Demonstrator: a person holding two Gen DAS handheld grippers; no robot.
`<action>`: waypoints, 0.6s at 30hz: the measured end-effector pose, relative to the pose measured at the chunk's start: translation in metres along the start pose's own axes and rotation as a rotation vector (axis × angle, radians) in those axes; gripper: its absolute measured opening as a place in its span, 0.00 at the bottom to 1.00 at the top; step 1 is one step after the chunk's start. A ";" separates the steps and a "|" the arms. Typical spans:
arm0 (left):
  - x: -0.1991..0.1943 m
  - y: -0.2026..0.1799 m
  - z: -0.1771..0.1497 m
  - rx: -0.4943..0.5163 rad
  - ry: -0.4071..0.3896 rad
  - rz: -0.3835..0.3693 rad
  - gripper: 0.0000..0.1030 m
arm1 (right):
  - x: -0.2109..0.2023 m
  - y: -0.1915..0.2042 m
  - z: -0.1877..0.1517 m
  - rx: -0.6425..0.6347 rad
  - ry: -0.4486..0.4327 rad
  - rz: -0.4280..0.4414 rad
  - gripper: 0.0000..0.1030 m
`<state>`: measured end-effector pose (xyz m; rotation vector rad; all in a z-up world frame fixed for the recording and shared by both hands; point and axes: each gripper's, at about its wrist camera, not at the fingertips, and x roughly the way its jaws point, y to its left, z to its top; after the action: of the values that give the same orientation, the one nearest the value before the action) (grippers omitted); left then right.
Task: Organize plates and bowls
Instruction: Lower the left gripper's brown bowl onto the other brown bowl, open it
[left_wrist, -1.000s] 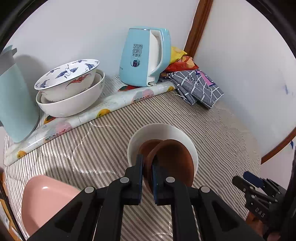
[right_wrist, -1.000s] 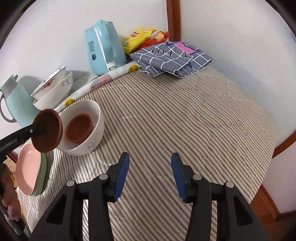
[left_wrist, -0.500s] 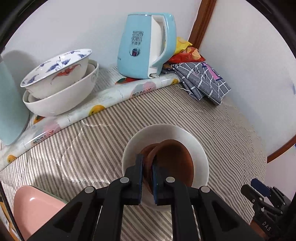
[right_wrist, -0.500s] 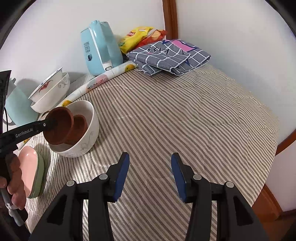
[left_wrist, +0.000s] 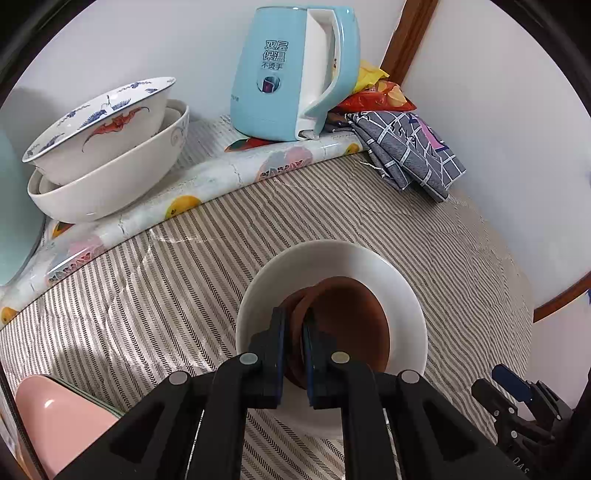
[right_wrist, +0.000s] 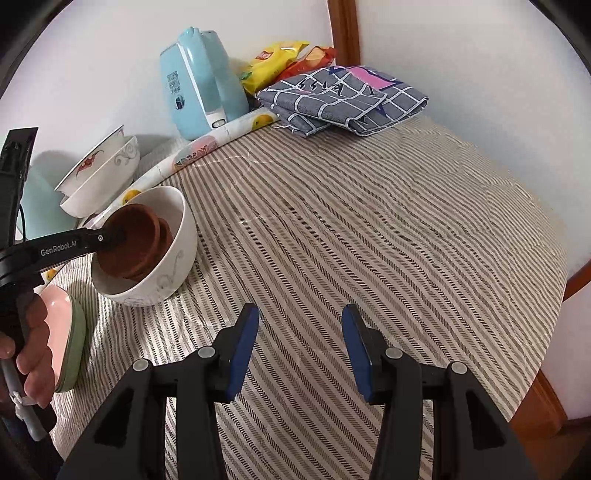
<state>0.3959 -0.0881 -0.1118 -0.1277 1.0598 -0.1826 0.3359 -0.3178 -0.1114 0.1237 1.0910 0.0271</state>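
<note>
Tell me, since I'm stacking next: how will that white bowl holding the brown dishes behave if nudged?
The white bowl looks like glazed ceramic, so probably heavy, slippery and chippable. Its narrow foot under a wide rim suggests it may tip. The striped cloth under it might drag rather than let it slide.

left tongs (left_wrist: 293, 332) clamped, right tongs (right_wrist: 300, 345) agape — empty

Both my views are bright and evenly lit with soft daylight. Heavy fisheye bends the striped tablecloth (right_wrist: 369, 229) and leaves black corners. Soft shadow behind the stacked bowls (left_wrist: 107, 155) on the wall. Small glare spot on the pink plate (left_wrist: 55, 417). Focus sharp, no motion blur.
</note>
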 end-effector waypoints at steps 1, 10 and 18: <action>0.001 0.000 0.000 0.000 0.002 0.000 0.09 | 0.000 0.001 0.000 -0.002 -0.002 0.002 0.45; 0.006 0.002 0.001 -0.008 0.016 -0.007 0.10 | 0.003 0.002 0.000 -0.011 0.003 0.002 0.45; 0.008 -0.003 0.000 0.032 0.029 -0.035 0.26 | 0.004 0.003 -0.002 -0.011 0.009 0.000 0.45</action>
<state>0.3992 -0.0928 -0.1179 -0.1150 1.0835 -0.2337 0.3363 -0.3139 -0.1151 0.1139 1.0997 0.0338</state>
